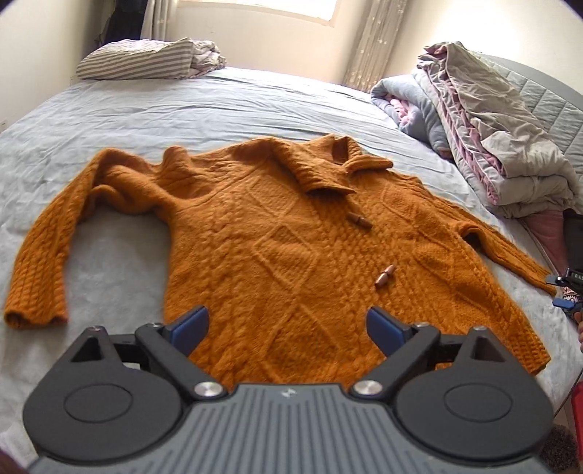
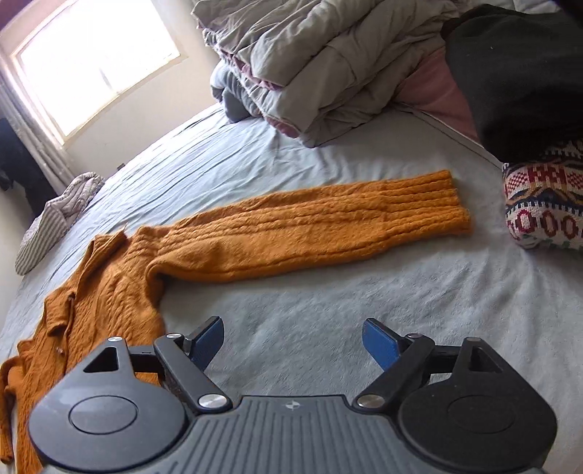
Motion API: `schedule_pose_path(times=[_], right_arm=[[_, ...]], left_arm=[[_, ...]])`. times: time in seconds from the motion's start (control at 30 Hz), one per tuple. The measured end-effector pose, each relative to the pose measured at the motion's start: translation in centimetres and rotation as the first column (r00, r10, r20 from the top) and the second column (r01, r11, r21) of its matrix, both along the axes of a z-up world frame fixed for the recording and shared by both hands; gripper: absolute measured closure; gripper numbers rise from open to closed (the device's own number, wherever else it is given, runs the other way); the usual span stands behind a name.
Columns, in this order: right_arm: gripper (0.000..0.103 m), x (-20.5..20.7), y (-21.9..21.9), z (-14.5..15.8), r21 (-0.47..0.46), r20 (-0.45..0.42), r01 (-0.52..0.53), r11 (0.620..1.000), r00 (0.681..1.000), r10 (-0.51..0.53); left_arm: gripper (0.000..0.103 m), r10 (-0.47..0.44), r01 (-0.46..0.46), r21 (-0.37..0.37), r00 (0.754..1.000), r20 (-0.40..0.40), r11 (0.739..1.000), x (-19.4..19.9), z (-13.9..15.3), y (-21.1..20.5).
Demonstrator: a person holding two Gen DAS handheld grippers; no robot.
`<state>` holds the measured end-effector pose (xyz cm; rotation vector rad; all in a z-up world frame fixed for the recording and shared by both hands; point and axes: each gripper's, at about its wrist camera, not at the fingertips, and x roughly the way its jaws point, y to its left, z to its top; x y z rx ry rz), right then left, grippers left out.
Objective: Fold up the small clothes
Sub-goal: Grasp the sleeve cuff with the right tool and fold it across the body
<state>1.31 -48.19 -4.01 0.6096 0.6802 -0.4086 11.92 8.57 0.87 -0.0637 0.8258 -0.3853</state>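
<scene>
Daylight from a window [image 1: 291, 11] fell across a bed [image 1: 109, 109] with a pale blue sheet, and everything is placed here against the orange sweater [image 1: 277, 233] lying flat and face up in the middle of it. Left of the sweater, at the far edge, sat a striped pillow [image 1: 135, 60]. The sweater's left sleeve [image 1: 47, 255] bent down toward the near edge; its right sleeve [image 2: 320, 226] lay straight out, cuff near a patterned knit bundle [image 2: 543, 204]. Right of the sweater and further back, a quilt [image 1: 503, 146] was heaped.

The left tongs [image 1: 288, 328] stood wide apart over the sweater's hem, holding nothing. The right tongs [image 2: 291, 342] were likewise apart over bare sheet just short of the right sleeve, empty.

The thick cable knit would likely be soft, floppy and fairly heavy, not slippery; it should sag when lifted. Cuffs, shoulders and hem corners look like the best holds. Its toggle buttons [image 1: 384, 275] could snag. No containers showed.
</scene>
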Motion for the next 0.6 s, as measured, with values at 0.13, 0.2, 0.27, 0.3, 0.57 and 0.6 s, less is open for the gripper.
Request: schedule_pose_path(times=[0.13, 0.2, 0.27, 0.3, 0.57, 0.6], right_arm=[[0.017, 2.4, -3.2, -3.2, 0.027, -0.006, 0.081, 0.996, 0.997, -0.081], [0.017, 3.5, -4.0, -4.3, 0.008, 0.038, 0.112, 0.994, 0.993, -0.112], [0.02, 4.8, -4.5, -4.6, -0.037, 0.07, 0.149, 0.988, 0.987, -0.146], [0.03, 5.5, -4.7, -4.7, -0.062, 0.074, 0.168, 0.984, 0.984, -0.164], [0.094, 8.9, -7.7, -2.1, -0.257, 0.161, 0.216, 0.942, 0.971, -0.178], [0.094, 8.8, -8.1, -1.2, -0.294, 0.186, 0.231, 0.928, 0.966, -0.181]], left_arm=[[0.007, -0.071, 0.068, 0.05, 0.996, 0.057, 0.996, 2.4, -0.8, -5.6], [0.007, -0.112, 0.108, 0.06, 0.99, 0.083, 0.992, 3.3, -1.4, -8.1], [0.007, -0.151, 0.146, 0.064, 0.985, 0.085, 0.987, 4.1, -2.0, -10.3], [0.007, -0.175, 0.17, 0.065, 0.981, 0.082, 0.983, 4.6, -2.4, -11.5], [0.007, -0.291, 0.285, 0.06, 0.951, 0.109, 0.957, 7.4, -4.5, -18.7], [0.007, -0.305, 0.3, 0.057, 0.946, 0.109, 0.952, 7.5, -4.8, -19.3]])
